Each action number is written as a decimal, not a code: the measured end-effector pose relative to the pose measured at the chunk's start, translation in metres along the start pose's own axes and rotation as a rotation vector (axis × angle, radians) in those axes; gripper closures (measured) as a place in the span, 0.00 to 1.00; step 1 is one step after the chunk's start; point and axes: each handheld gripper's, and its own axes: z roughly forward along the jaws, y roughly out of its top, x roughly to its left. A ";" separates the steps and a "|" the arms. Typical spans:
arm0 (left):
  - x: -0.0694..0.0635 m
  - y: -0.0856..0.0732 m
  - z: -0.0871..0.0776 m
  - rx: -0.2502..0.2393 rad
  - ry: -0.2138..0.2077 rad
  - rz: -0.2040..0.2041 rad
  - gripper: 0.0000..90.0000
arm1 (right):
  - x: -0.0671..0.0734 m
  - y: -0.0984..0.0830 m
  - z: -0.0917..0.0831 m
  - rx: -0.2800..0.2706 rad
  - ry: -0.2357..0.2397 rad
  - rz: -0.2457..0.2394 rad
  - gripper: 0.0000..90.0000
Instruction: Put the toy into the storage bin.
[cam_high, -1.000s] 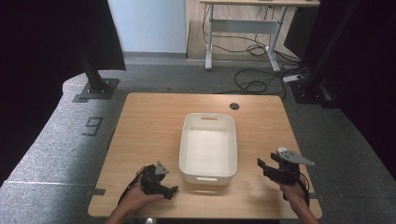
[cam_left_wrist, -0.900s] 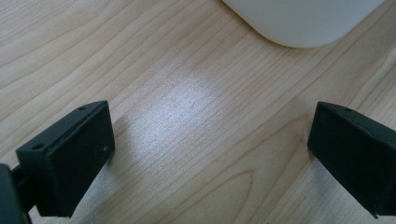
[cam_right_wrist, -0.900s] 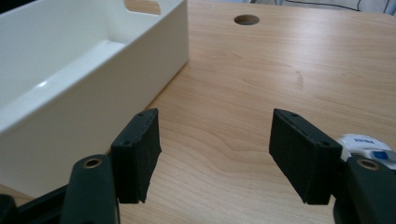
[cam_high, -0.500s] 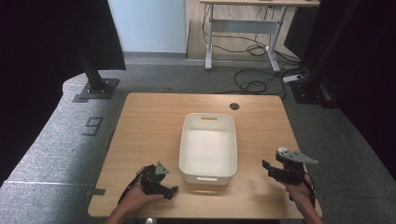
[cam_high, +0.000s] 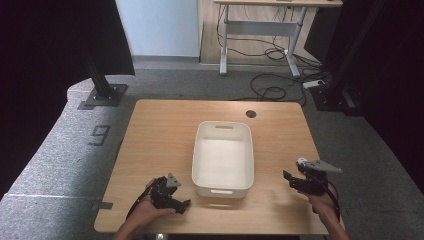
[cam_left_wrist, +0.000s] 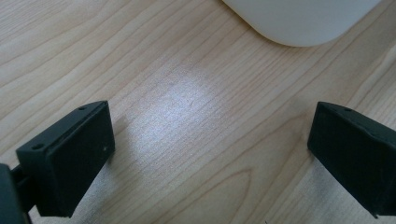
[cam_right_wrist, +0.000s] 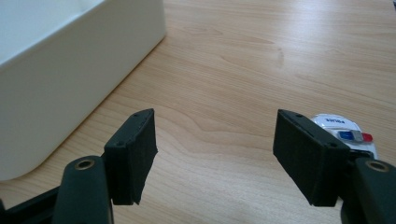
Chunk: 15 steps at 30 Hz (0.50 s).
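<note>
Your left gripper (cam_high: 184, 203) sits low on the table (cam_high: 160, 135), just off the near-left corner of the white bin (cam_high: 223, 159). In the left gripper view its jaws stand wide apart w/ bare wood between them and the bin's rounded corner (cam_left_wrist: 299, 23) a bit ahead. Nothing held.

Your right gripper (cam_high: 289, 179) hovers near the table's right edge, apart from the bin's right wall. Its jaws have just been opening and now stand wide; in the right gripper view there's only wood grain between them. A small white item w/ a blue-and-red label (cam_right_wrist: 343, 128) lies on the table just behind the right-hand jaw, partly hidden; can't tell what it is.

The bin sits upright at mid-table, long side running away from you, and looks empty inside as far as the high view shows.

Progress, my read: you're at the start or between steps. Both hands free, nothing loaded in the bin, nothing gripped. The small item by your right gripper is the nearest candidate; if that's the job, the pick and the drop into the bin are both still to do.
</note>
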 end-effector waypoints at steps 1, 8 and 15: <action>0.000 0.000 0.000 0.000 0.000 0.000 0.01 | -0.001 0.000 0.000 0.000 -0.002 0.001 0.33; 0.000 0.000 0.000 0.002 -0.001 0.001 0.01 | -0.012 -0.003 0.002 0.018 -0.031 0.004 0.33; 0.000 0.000 0.000 0.001 -0.003 0.004 0.01 | -0.018 -0.002 0.002 0.014 -0.045 0.013 0.32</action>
